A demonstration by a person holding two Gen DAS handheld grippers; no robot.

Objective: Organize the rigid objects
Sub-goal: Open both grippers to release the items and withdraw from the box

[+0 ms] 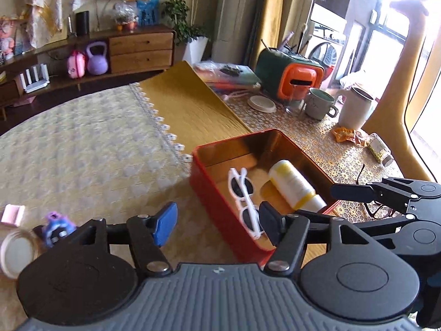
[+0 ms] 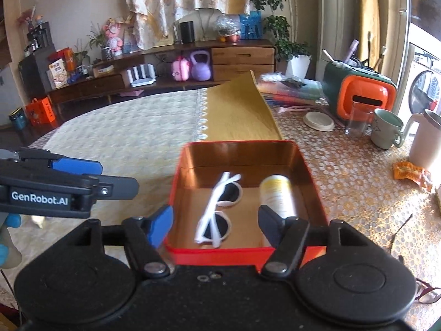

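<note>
Both grippers stand with jaws apart and nothing between them: the left gripper (image 1: pixel 217 227) hangs over the near left corner of the red tin box (image 2: pixel 311 171), the right gripper (image 2: pixel 215 227) over its near edge. Inside the tin lie white sunglasses (image 2: pixel 217 215), folded, and beside them on the right a white-and-yellow bottle (image 2: pixel 275 193) on its side. The tin sits on the table's lace cloth (image 2: pixel 358 193), with a gold lid (image 2: pixel 239 110) behind its far edge.
</note>
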